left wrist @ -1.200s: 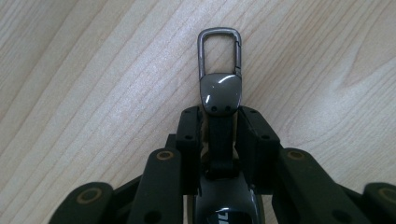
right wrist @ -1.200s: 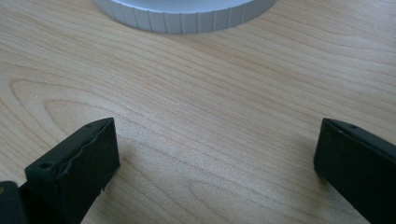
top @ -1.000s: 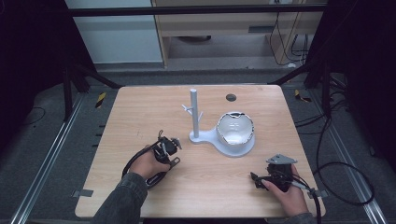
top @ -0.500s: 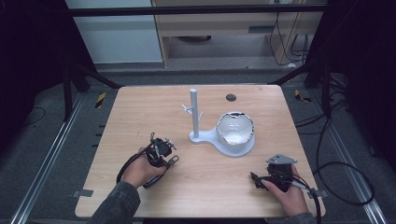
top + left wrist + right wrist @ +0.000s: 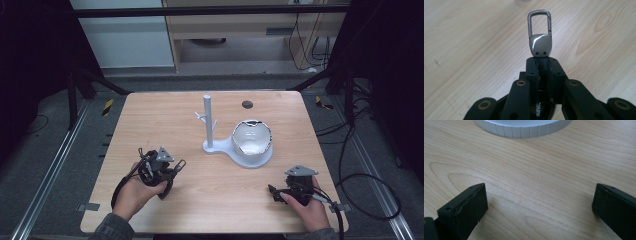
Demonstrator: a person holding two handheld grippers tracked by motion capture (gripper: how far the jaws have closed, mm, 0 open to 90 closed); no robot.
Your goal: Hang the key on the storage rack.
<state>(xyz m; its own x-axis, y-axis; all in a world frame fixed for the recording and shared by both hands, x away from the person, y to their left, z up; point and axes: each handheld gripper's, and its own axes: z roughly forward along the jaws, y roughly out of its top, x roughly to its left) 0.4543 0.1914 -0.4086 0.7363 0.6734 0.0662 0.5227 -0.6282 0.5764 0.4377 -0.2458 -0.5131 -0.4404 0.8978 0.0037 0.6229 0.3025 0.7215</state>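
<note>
Clamping the keyring [image 5: 540, 35] by its dark strap so the metal clip juts free toward the peg stand [image 5: 209, 122], the left tool [image 5: 176, 167] looks ready to hang it, while the right tool [image 5: 539, 202] waits wide open nearer the stand's dish [image 5: 252, 140].

Desk [image 5: 474, 37] is showing pale wood grain, smooth with a soft sheen. Keyring clip [image 5: 539, 37] is looking like polished metal, glossy, catching glare; its strap [image 5: 543, 65] is looking like black pebbled leather. Left hand-held gripper [image 5: 543, 67] is reading as matt black plastic with brass-coloured rivets. Stand base [image 5: 524, 127] is looking matt pale grey, ribbed edge.
</note>
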